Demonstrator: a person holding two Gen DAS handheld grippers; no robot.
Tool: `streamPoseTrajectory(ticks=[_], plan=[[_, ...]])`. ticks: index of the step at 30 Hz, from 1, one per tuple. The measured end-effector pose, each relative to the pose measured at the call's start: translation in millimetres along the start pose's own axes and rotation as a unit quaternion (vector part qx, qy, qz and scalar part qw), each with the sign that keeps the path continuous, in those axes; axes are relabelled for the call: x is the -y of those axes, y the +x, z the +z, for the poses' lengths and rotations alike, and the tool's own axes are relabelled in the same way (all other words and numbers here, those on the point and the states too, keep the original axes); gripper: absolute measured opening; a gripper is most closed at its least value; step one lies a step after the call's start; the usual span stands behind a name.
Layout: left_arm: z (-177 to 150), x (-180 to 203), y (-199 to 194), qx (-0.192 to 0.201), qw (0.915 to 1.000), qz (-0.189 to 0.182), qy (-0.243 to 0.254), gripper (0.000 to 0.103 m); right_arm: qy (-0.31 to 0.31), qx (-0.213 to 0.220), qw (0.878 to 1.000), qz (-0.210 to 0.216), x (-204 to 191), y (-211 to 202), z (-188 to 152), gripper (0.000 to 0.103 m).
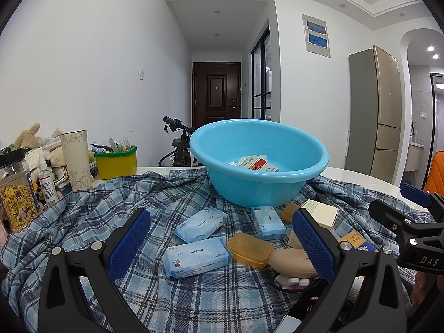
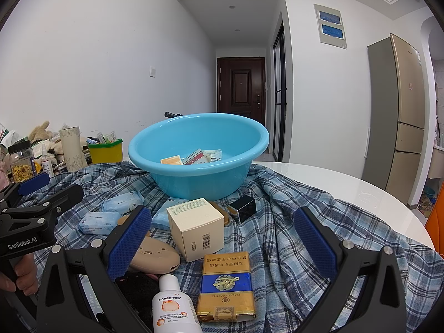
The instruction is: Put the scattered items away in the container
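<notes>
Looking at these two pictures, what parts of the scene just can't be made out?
- Blue basin, both views: its near wall hides most of what lies inside.
- Beige oval case, left view: a gripper finger covers one end.
- White bottle, right view: base cut off by the bottom edge.
- Black box, right view: no readable label.

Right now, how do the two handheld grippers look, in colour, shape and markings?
Both are black plastic frames with silver bolts and two fingers bearing textured blue pads. The left gripper reads "GenRobot.AI" on its side; the right gripper shows "DAS". No cables or sleeves are visible.
</notes>
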State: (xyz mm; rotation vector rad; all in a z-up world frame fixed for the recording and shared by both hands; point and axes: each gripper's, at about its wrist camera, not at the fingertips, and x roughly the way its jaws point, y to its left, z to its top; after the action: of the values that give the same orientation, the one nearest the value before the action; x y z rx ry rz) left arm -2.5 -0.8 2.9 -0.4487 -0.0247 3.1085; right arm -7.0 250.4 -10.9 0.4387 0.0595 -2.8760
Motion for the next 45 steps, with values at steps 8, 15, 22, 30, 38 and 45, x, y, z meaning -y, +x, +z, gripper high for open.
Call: streamPoseTrajectory(ticks=[8, 15, 22, 30, 38, 45], plan=[[-0.1, -1.2, -0.1, 0.000, 1.0000, 0.000, 0.000, 0.103, 0.000, 0.000, 1.000, 0.000, -0.1, -0.3, 0.0, 0.102], [-0.6, -2.2, -0.4, 0.000, 1.0000, 0.000, 0.000, 0.103, 0.000, 0.000, 1.000, 0.000, -0.2, -0.3, 0.1, 0.102], [-1.0, -3.3, -0.7, 0.000, 1.0000, 0.000, 0.000, 0.103, 0.000, 0.000, 1.000, 0.000, -0.5, -0.4, 0.2, 0.102], [-1.6, -4.5, -1.1, 0.000, 1.0000, 0.000, 0.000, 0.103, 0.000, 0.000, 1.000, 0.000, -0.6, 0.3, 0.2, 0.102], [-2.1, -5.6, -1.3, 0.000, 1.0000, -0.002, 0.000, 0.103, 0.000, 0.000, 1.000, 0.000, -0.8, 0.8, 0.2, 0.102], [-2.6, -6.7, -1.7, 0.000, 1.0000, -0.001, 0.000, 0.103, 0.000, 0.000, 1.000, 0.000, -1.3, 0.8, 0.2, 0.102]])
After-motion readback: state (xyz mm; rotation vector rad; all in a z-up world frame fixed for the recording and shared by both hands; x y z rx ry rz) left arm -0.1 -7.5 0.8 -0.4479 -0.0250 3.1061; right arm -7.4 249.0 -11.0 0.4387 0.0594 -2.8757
